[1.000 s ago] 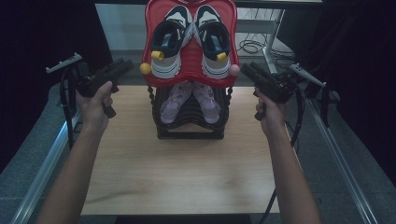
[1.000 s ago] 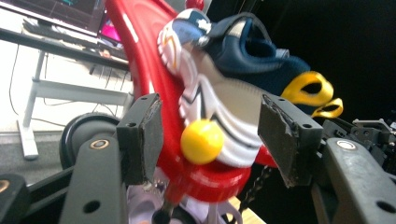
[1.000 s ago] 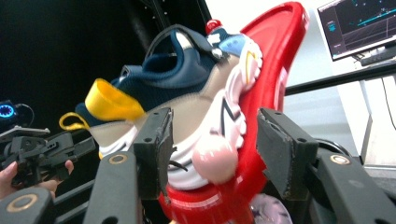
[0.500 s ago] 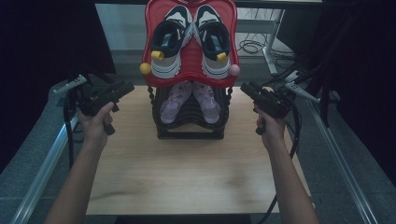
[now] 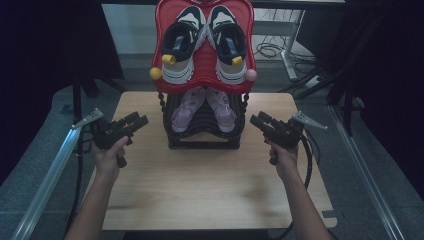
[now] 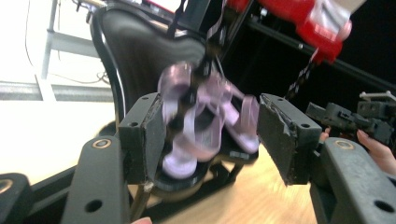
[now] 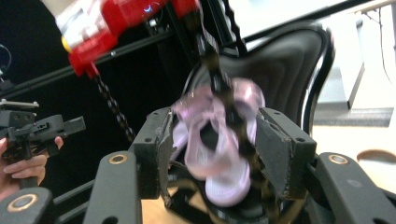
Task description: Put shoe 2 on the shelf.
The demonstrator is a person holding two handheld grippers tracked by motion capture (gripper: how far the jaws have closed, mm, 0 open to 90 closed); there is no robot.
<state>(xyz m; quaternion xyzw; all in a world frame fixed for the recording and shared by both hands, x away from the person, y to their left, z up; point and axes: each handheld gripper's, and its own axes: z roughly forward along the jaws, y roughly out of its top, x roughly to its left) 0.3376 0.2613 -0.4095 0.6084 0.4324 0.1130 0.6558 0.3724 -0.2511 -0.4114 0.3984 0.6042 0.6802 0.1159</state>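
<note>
While both grippers hang level beside the black lower shelf (image 5: pixel 202 142), the pink sandals (image 5: pixel 203 109) lie between them, heels toward the person, long axis front to back. Left gripper (image 5: pixel 136 121) and right gripper (image 5: pixel 259 121) sit about equally near, jaws parted wide, holding nothing. No readable writing shows on the sandals.

The left black claw (image 5: pixel 139 121) is held level in the left hand (image 5: pixel 111 152), its jaws spread apart and nothing gripped. The right black claw (image 5: pixel 259 121) is held likewise by the right hand (image 5: pixel 283 154), jaws apart, both claws angled inward toward each other.
</note>
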